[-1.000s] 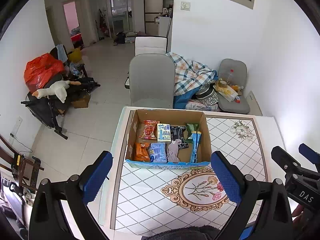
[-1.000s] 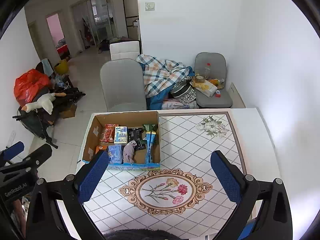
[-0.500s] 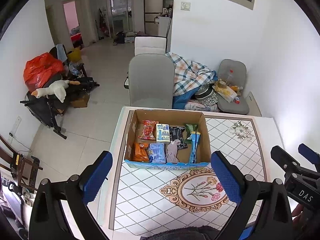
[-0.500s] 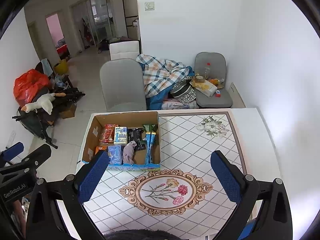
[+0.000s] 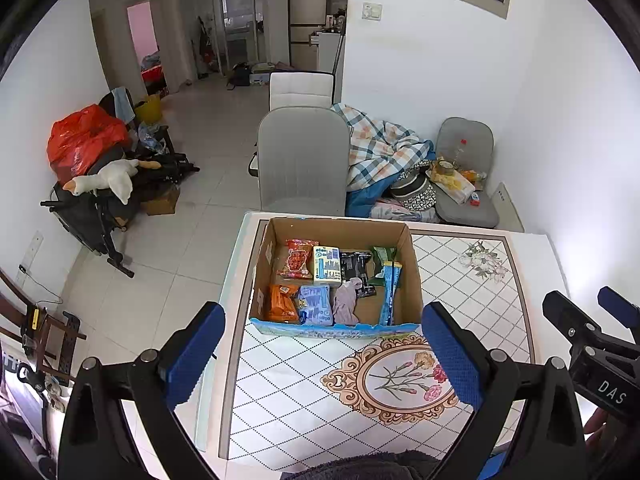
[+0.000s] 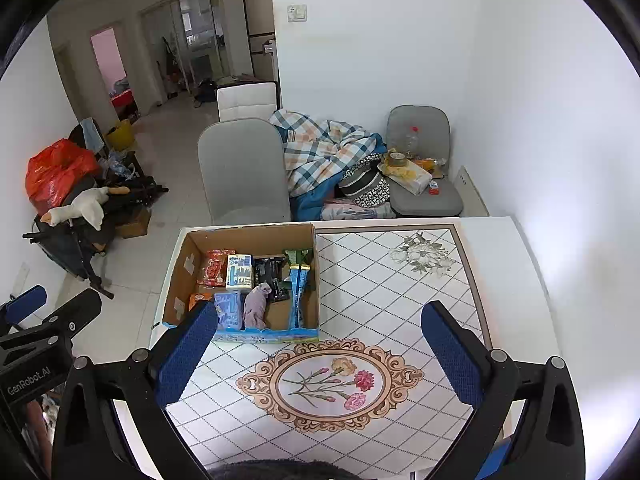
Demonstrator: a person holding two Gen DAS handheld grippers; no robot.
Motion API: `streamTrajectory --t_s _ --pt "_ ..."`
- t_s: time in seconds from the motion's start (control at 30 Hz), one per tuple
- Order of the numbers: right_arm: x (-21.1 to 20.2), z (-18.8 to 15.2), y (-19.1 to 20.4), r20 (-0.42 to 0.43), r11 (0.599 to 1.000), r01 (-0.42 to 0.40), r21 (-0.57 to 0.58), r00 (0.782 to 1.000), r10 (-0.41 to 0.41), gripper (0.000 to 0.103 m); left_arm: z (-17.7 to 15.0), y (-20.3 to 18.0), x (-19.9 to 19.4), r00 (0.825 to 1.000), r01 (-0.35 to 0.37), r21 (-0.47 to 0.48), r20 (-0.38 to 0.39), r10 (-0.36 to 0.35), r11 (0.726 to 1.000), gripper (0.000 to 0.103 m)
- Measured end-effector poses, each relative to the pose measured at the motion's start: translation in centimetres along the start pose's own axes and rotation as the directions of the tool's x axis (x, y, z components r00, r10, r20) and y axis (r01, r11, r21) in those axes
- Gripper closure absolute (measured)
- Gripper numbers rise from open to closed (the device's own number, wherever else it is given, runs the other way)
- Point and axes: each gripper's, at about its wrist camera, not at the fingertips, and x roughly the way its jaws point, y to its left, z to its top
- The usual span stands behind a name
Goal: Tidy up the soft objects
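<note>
A cardboard box (image 5: 415, 276) (image 6: 180, 280) stands on the far left part of the table (image 5: 532, 256) (image 6: 500, 264). It holds several snack packets, among them a red one (image 5: 297, 258) (image 6: 215, 267), an orange one (image 5: 282, 303), a long blue one (image 5: 390, 292) (image 6: 298, 292), and a crumpled lilac cloth (image 5: 345, 305) (image 6: 256, 305). My left gripper (image 5: 324, 354) is open and empty, held above the table's near side in front of the box. My right gripper (image 6: 320, 356) is open and empty, over the flower medallion (image 6: 330, 380).
A grey chair (image 5: 302, 164) (image 6: 242, 170) stands behind the table. Beyond it lie a plaid blanket (image 5: 378, 148), a second chair with clutter (image 5: 466, 184), a plush goose (image 5: 106, 178) and a red bag (image 5: 82, 140) on the left. A white wall runs along the right.
Both grippers have drifted slightly back and up, so the box sits a little farther and lower in view. Both stay open and empty.
</note>
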Motion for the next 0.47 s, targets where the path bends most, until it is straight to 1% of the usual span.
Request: streamTrajectory --t_s 0.47 --pt "-0.10 -0.43 0.63 -0.007 1.000 -0.006 -0.003 1.000 0.006 0.000 0.09 0.24 0.08 1.000 0.001 0.000 0.004 -0.001 1.000 0.002"
